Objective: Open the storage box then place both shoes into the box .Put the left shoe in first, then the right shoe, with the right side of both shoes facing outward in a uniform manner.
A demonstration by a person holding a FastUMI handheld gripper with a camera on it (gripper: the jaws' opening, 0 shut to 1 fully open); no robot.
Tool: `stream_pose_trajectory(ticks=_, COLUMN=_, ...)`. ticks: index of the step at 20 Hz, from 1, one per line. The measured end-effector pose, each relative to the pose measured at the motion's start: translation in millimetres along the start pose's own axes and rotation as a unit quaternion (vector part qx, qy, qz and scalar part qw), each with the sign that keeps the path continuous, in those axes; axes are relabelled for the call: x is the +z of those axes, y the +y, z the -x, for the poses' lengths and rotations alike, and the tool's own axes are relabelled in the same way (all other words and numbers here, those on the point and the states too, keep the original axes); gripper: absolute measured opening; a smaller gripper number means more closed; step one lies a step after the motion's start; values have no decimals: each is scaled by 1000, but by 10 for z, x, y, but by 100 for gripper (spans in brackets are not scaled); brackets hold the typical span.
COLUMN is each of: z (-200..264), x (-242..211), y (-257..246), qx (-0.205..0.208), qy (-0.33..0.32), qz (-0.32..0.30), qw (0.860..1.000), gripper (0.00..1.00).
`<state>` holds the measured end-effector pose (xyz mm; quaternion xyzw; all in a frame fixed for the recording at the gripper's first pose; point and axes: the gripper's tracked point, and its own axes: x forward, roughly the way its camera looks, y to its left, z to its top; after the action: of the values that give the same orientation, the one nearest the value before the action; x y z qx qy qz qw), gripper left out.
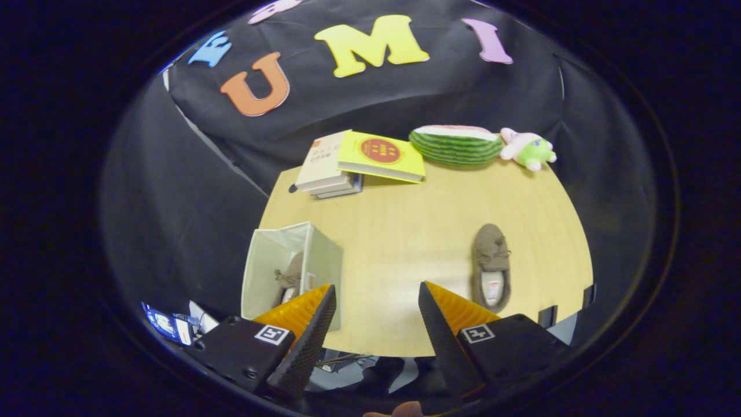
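While the tool [376, 315] hangs high over the near edge of the pale wooden worktop [405, 243], its 2 fingers stand wide apart with nothing between them. Just beyond the left finger sits the open pale-grey fabric storage box [263, 260], with 1 brown suede moccasin shoe [289, 279] already lying inside it. Just beyond the right finger, flat on the worktop and well apart from the box, lies the second brown suede moccasin shoe [491, 266], heel toward the tool and toe pointing away.

By my judgement the step in hand is fetching this second shoe. To do it well, the tool should drop over the shoe's middle, close across its sides with both fingers, lift it level, and turn it to match the first shoe before lowering it alongside.

Farther back lie a stack of books [327, 171] with a yellow book [382, 155] leaning on it, a watermelon-slice plush [456, 145] and a small pink-and-green plush toy [529, 149]. The book covers and the shoe's insole carry print too small to read; square markers sit on the tool.
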<state>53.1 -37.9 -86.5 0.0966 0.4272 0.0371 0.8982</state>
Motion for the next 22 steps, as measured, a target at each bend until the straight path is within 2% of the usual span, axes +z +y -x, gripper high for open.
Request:
stream_pose_trajectory(ticks=3, z=5, x=-49, y=-623, qx=-23, qy=2, qz=-7, qw=1000, gripper=92)
stream_pose_trajectory(ticks=7, z=-143, x=-206, y=-1262, qx=-33, qy=39, qz=-26, qw=998, gripper=92)
stream_pose_trajectory(ticks=12, z=-561, x=-347, y=-1832, qx=-46, qy=102, qz=-22, qw=993, gripper=93)
stream_pose_trajectory(ticks=15, z=-858, x=-446, y=-2098, qx=-49, qy=149, qz=-15, qw=988, gripper=93)
stream_pose_trajectory(ticks=18, z=-1126, x=-591, y=-2202, qx=-32, qy=192, qz=-28, qw=980, gripper=93)
stream_pose_trajectory(ticks=22, z=-1468, x=-707, y=-2315, qx=-26, qy=226, qz=-24, qw=974, gripper=93)
